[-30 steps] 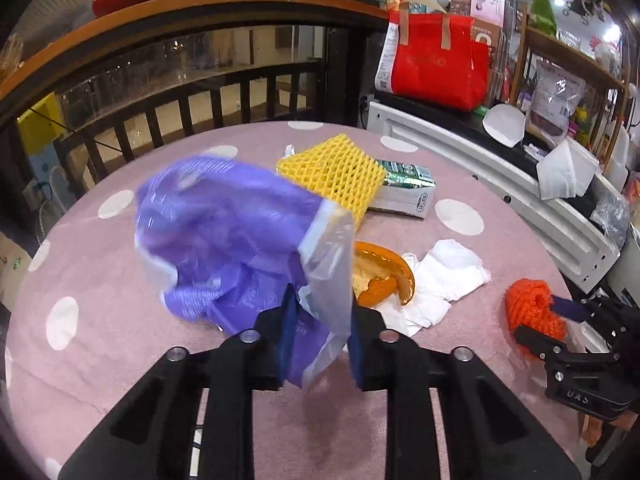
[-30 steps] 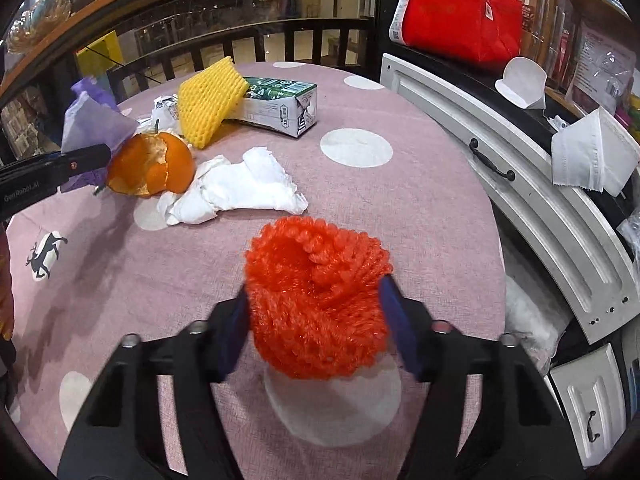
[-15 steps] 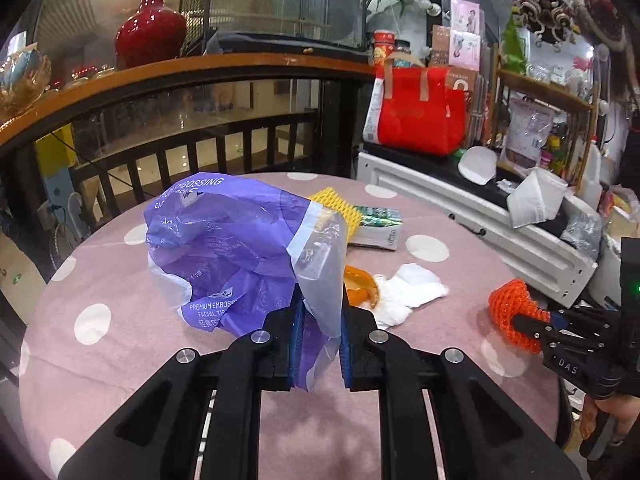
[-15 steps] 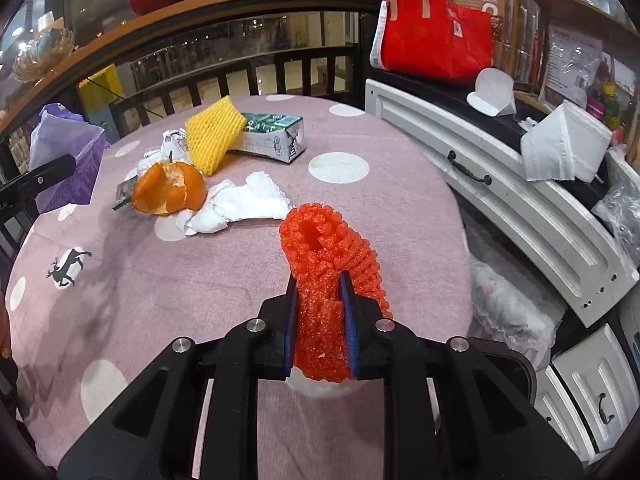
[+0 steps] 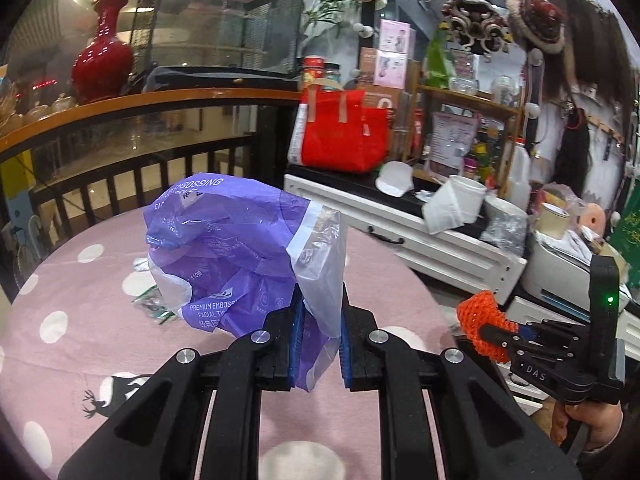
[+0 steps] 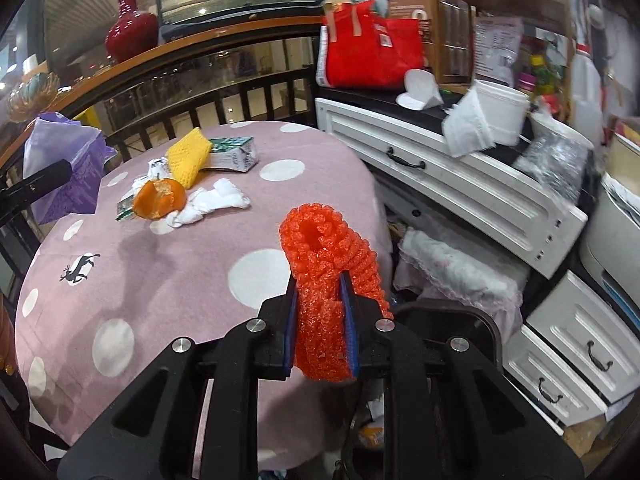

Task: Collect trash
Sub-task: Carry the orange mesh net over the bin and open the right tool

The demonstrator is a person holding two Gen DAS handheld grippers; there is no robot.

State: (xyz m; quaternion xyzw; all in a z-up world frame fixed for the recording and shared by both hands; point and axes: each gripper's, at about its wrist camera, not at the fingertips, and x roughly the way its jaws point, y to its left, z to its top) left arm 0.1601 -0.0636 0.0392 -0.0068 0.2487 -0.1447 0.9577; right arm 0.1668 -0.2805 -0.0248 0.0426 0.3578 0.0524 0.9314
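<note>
The left hand-held gripper (image 5: pixel 319 336) is clamped tight on the purple plastic bag (image 5: pixel 244 256), which balloons up above the pink polka-dot worktop (image 5: pixel 80 304). Over on the other side, the right hand-held gripper (image 6: pixel 319 332) has just squeezed in on the orange foam net (image 6: pixel 326 256), and it's pinched firmly between the blue pads, hanging at the worktop's near edge. Lying on the cloth at the far side: orange peel (image 6: pixel 159 199), touching a crumpled white tissue (image 6: pixel 212 205), with a yellow foam net (image 6: pixel 188 157) propped against a small green carton (image 6: pixel 234 154).
</note>
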